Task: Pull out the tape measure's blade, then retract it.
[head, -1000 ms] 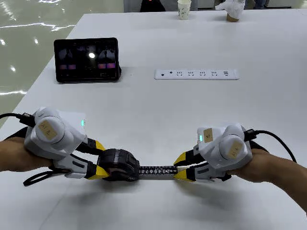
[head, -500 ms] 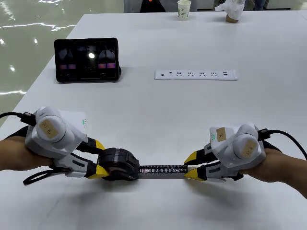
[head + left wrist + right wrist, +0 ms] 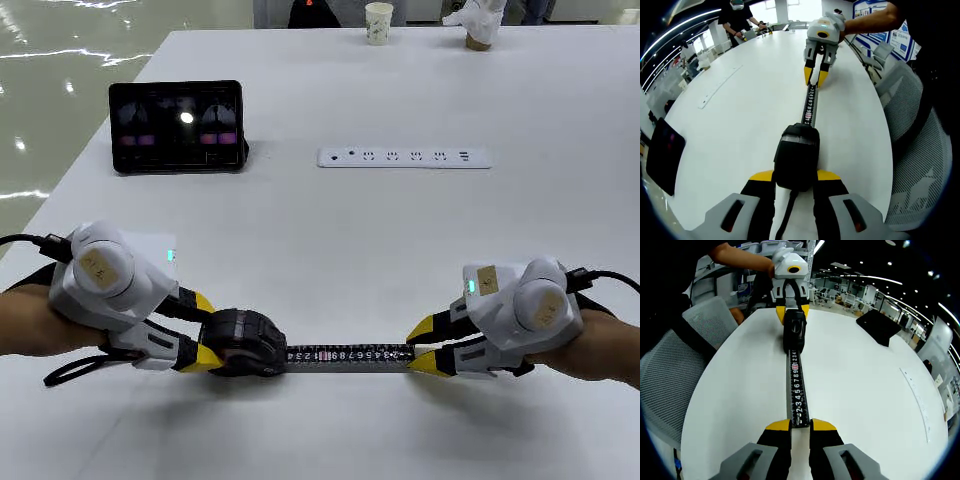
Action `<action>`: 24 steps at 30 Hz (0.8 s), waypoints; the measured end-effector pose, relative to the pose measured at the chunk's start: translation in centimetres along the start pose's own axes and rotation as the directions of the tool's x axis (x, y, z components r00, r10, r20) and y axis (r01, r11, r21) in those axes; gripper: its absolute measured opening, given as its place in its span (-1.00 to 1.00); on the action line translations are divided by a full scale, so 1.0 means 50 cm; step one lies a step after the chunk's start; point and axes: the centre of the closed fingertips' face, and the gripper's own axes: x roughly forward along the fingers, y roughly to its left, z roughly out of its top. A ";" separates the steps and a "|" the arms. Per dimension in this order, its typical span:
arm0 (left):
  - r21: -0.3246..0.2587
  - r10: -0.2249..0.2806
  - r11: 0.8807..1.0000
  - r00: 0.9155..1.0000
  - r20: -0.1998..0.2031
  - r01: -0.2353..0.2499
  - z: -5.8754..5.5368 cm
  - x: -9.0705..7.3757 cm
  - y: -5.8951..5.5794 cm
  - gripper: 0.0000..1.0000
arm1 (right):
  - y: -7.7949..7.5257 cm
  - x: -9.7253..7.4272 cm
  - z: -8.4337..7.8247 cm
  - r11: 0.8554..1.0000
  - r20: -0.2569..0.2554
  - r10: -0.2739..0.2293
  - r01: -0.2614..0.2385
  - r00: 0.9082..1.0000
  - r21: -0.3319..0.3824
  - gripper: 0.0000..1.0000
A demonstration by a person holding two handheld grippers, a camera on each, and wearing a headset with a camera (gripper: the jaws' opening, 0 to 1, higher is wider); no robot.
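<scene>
A black tape measure case (image 3: 243, 343) lies near the table's front edge, and my left gripper (image 3: 205, 335) is shut on it; the case (image 3: 797, 156) sits between my yellow-tipped jaws. Its black blade (image 3: 348, 355) with white numbers runs right from the case, low over the table. My right gripper (image 3: 426, 347) is shut on the blade's free end, and the blade (image 3: 797, 390) stretches from my jaws (image 3: 800, 426) back to the case (image 3: 794, 330). The right gripper (image 3: 816, 75) also shows at the far end of the blade (image 3: 811, 102).
A dark tablet (image 3: 177, 125) stands at the back left and a white power strip (image 3: 404, 157) lies at mid-table. A paper cup (image 3: 378, 22) and a white object (image 3: 477, 20) sit at the far edge. A strap (image 3: 75, 368) trails from the left gripper.
My right gripper has moved to the right with the blade's end, drawing more blade out of the case. The left gripper and case have stayed in place.
</scene>
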 end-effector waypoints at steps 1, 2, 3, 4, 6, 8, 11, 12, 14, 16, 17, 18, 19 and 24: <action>-0.001 0.000 1.000 1.000 0.000 0.000 0.000 0.000 0.000 -0.55 | 0.000 -0.002 -0.002 1.000 -0.001 -0.001 0.001 1.000 0.002 -0.81; -0.001 0.001 1.000 1.000 0.000 -0.001 0.000 0.000 0.000 -0.55 | 0.000 -0.004 -0.004 1.000 -0.003 -0.002 0.002 1.000 0.002 -0.81; -0.001 0.001 1.000 1.000 0.000 -0.001 0.000 0.000 0.000 -0.55 | -0.001 -0.008 -0.008 1.000 -0.007 -0.003 0.003 1.000 0.003 -0.81; -0.001 0.001 1.000 1.000 0.000 -0.001 0.000 0.000 0.000 -0.55 | -0.001 -0.010 -0.010 1.000 -0.008 -0.004 0.004 1.000 0.004 -0.81; -0.001 0.001 1.000 1.000 0.000 -0.001 0.000 0.000 0.000 -0.55 | -0.002 -0.015 -0.016 1.000 -0.012 -0.006 0.006 1.000 0.007 -0.81; 0.000 0.000 1.000 1.000 -0.001 0.000 0.001 0.000 -0.001 -0.55 | -0.002 -0.020 -0.021 1.000 -0.016 -0.007 0.007 1.000 0.012 -0.81; 0.000 0.000 1.000 1.000 -0.001 0.000 0.001 0.000 -0.001 -0.55 | -0.001 -0.026 -0.027 1.000 -0.017 -0.010 0.010 1.000 0.018 -0.81; 0.000 0.000 1.000 1.000 -0.001 0.000 0.001 0.000 -0.001 -0.55 | -0.001 -0.028 -0.028 1.000 -0.018 -0.010 0.010 1.000 0.021 -0.81; 0.000 0.000 1.000 1.000 -0.001 0.000 0.001 -0.001 -0.001 -0.55 | -0.001 -0.031 -0.032 1.000 -0.021 -0.011 0.011 1.000 0.021 -0.81; -0.001 0.000 1.000 1.000 -0.002 0.000 0.001 -0.001 -0.001 -0.54 | -0.001 -0.036 -0.037 1.000 -0.023 -0.012 0.013 1.000 0.023 -0.81; -0.001 0.000 1.000 1.000 -0.002 0.000 0.002 -0.001 -0.002 -0.54 | -0.001 -0.038 -0.039 1.000 -0.026 -0.013 0.013 1.000 0.023 -0.81; -0.001 0.000 1.000 1.000 -0.002 0.000 0.002 -0.001 -0.002 -0.54 | -0.001 -0.041 -0.042 1.000 -0.028 -0.013 0.014 1.000 0.025 -0.81; -0.001 0.001 1.000 1.000 -0.002 -0.001 0.002 -0.001 -0.002 -0.54 | -0.001 -0.044 -0.044 1.000 -0.029 -0.014 0.015 0.999 0.025 -0.81; -0.002 0.001 1.000 1.000 -0.004 -0.001 0.002 -0.001 -0.002 -0.54 | -0.001 -0.057 -0.060 0.999 -0.040 -0.020 0.021 0.999 0.032 -0.81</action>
